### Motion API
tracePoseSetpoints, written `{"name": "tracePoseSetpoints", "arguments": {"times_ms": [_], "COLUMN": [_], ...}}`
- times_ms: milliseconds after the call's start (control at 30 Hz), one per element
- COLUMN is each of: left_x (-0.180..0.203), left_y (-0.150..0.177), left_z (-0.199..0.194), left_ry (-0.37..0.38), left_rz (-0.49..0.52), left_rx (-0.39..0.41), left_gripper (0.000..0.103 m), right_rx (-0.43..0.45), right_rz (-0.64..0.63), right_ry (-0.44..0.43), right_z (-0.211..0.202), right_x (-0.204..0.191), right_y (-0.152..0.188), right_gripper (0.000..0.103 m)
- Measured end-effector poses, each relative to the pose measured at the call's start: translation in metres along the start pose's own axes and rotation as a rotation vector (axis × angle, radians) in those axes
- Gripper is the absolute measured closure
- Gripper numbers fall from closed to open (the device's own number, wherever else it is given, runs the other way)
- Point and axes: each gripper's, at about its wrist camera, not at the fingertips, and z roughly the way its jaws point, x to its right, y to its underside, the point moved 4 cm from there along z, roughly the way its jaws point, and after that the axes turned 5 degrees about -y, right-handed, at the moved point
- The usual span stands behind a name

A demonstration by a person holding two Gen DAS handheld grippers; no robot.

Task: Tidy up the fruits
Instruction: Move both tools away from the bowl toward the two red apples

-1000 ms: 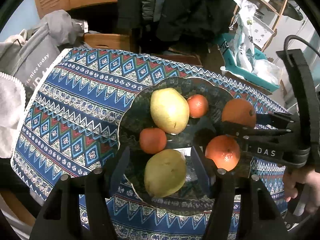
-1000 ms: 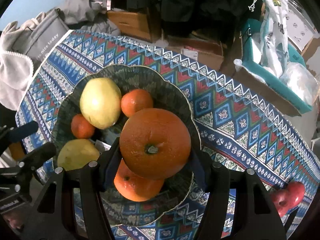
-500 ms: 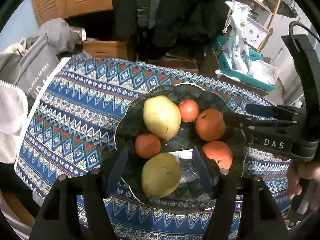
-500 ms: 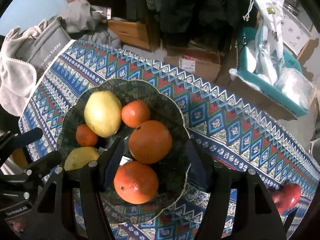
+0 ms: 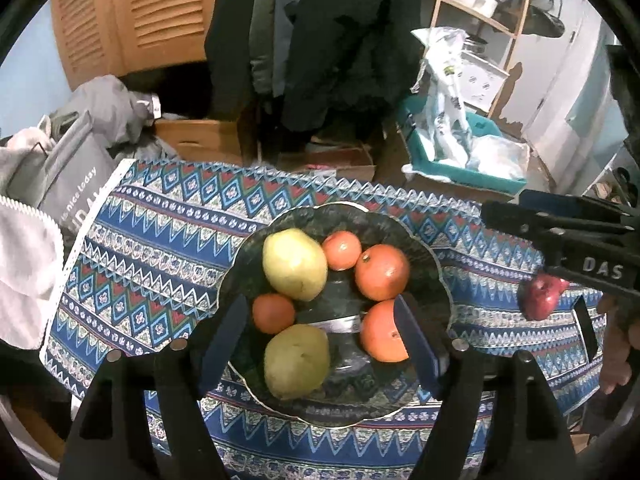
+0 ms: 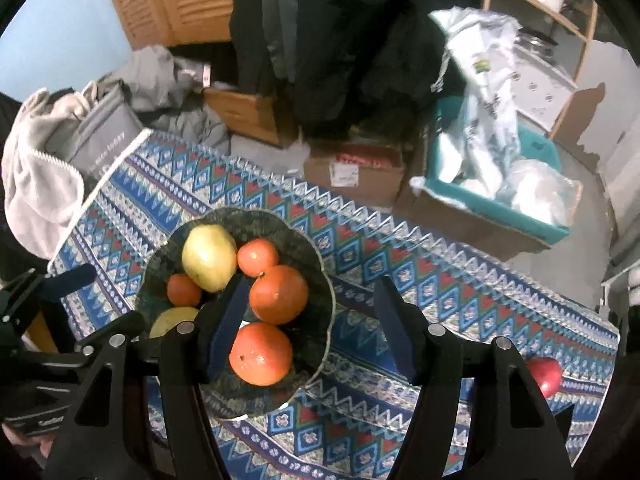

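Observation:
A dark scalloped bowl [image 5: 426, 280] [image 6: 308, 248] on the patterned cloth holds two pears [image 5: 294, 264], two oranges [image 5: 382, 272] [image 6: 279, 294] and two tangerines [image 5: 342, 250]. My left gripper [image 5: 320, 340] hovers above the bowl's near side; its jaws are opening and touch no fruit. My right gripper [image 6: 312, 324] hangs open and empty over the bowl's right rim, and its black body [image 5: 580, 248] shows at the right in the left wrist view. A red apple [image 5: 540, 296] [image 6: 544, 374] lies on the cloth to the right of the bowl.
A grey bag [image 5: 68, 176] and a white cloth [image 5: 24, 264] sit off the table's left end. Cardboard boxes [image 6: 352, 168] and a teal bin [image 6: 500, 200] of plastic bags stand on the floor past the far edge. Dark coats hang behind.
The right gripper let go of the large orange, which now rests in the bowl. Both grippers rose away from the bowl, and the left jaws spread wider.

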Motion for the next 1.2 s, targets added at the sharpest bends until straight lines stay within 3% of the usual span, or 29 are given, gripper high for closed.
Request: {"name": "tracePoseSetpoints", "arguments": {"times_ms": [233,533,1200], "left_x": [0.016,0.042,0.107], "left_y": [-0.009,-0.017,-0.017], "left_z": [-0.027,-0.055,-0.084], "left_ry": [0.017,0.059,0.127], "left_rz": [0.016,0.053,0.152], "left_rx": [0.069,0.123,0.163], "left_gripper": [0.018,0.018,0.017], "right_rx": [0.093,0.174,0.230], "right_rz": [0.004,0.006,0.084], "right_ry": [0.031,0.068,0.143], "right_z": [-0.050,-0.103,-0.153], "right_x": [0.006,0.015,0.070], "right_y": [-0.002,0.006,0.053], "right_gripper": [0.037,0.035,0.033]}}
